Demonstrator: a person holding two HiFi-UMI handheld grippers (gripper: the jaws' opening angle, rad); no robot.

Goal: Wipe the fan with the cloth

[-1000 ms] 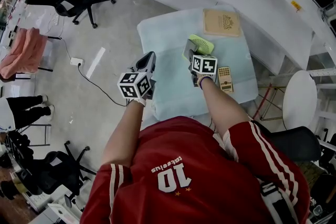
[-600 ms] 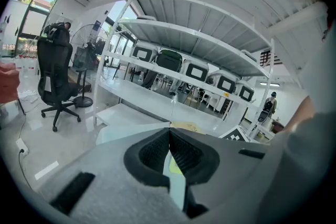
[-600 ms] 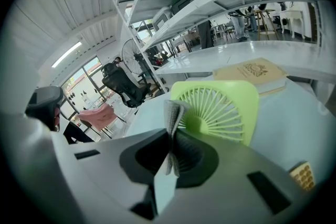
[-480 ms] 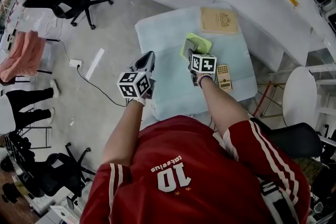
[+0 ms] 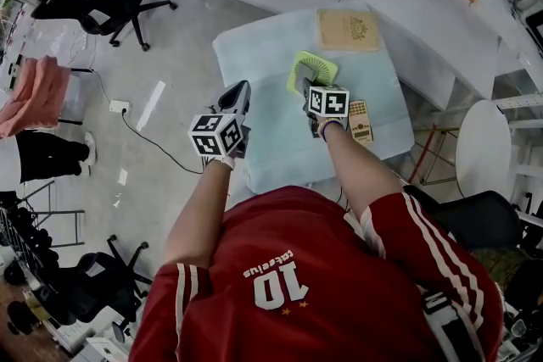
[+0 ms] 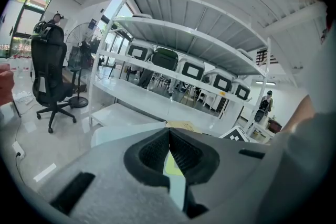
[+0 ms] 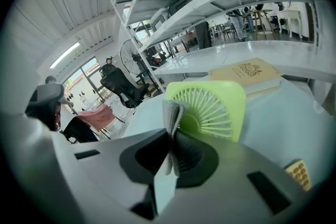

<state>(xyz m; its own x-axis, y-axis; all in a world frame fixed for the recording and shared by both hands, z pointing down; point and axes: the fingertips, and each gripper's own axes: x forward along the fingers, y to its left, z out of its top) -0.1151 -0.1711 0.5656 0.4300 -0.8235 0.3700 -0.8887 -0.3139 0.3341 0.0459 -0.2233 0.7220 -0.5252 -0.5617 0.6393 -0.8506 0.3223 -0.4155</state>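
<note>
1. Fingers [image 7: 195, 159] on our right gripper [image 7: 170, 161] are clamped tight on the cloth [image 7: 171, 120], a grey folded bit poking out past the tips.
2. Our left gripper [image 6: 169, 150] has its fingers [image 6: 190, 157] pressed together with nothing between them, so it's just along for the ride.
3. Now the bit that matters: the fan [image 7: 210, 110], a little green squarish one, sits dead ahead of the right fingers and a touch to their right, on the table [image 5: 271, 144] with the pale blue cover. Its grille faces back at the fingers.
4. The cloth's edge overlaps the fan's left side in the right gripper view, but we can't tell if it's actually touching or just short.
5. From the head view the left fingers are well off to the fan's left, by the table's edge, so the right hand is clearly the nearer one.
6. A book [image 7: 247, 73] lies beyond the fan, and a remote [image 5: 361, 120] just right of the right fingers.
7. Our guess is a short push forward and slightly right, then a sweep across the grille. The fan looks light and nothing is steadying it, so it may slide.
</note>
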